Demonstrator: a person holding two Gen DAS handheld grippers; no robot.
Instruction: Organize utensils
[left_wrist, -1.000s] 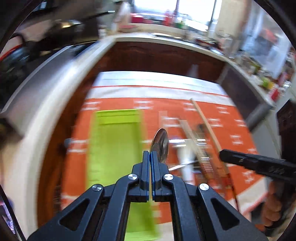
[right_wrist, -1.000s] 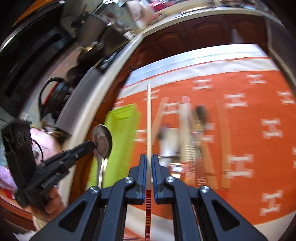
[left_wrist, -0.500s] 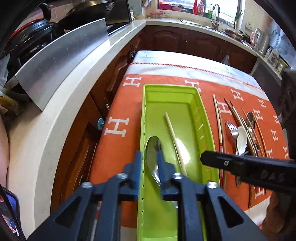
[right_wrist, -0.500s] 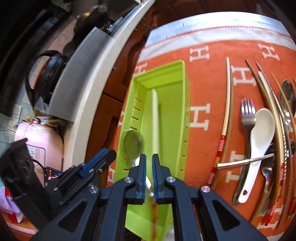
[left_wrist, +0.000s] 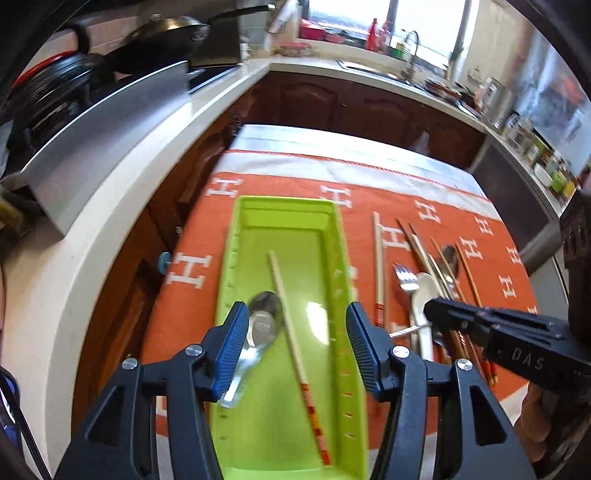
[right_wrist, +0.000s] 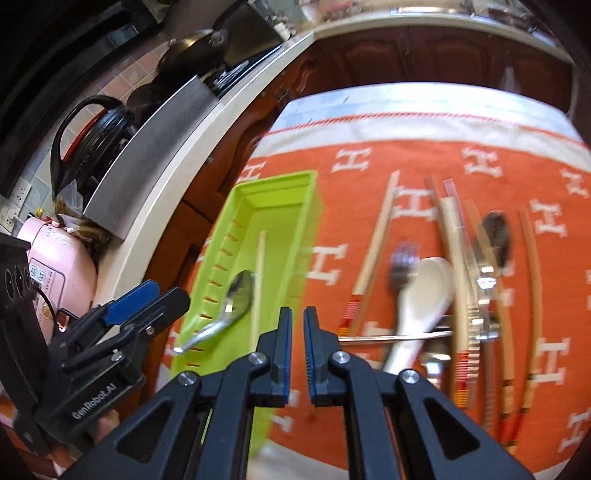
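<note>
Here the metal spoon (left_wrist: 263, 325) lies in the green tray (left_wrist: 334, 236) beside a chopstick (left_wrist: 295, 339), its handle toward the near end; the left claw (left_wrist: 293, 347) hangs over it with its jaws opening, the spoon loose between them; the right claw (right_wrist: 297, 354) is pressed almost together on nothing; a white spoon (right_wrist: 424, 295), a fork (right_wrist: 402, 266) and more chopsticks (right_wrist: 373, 251) lie on the orange cloth (right_wrist: 406, 158) covering the desk.
</note>
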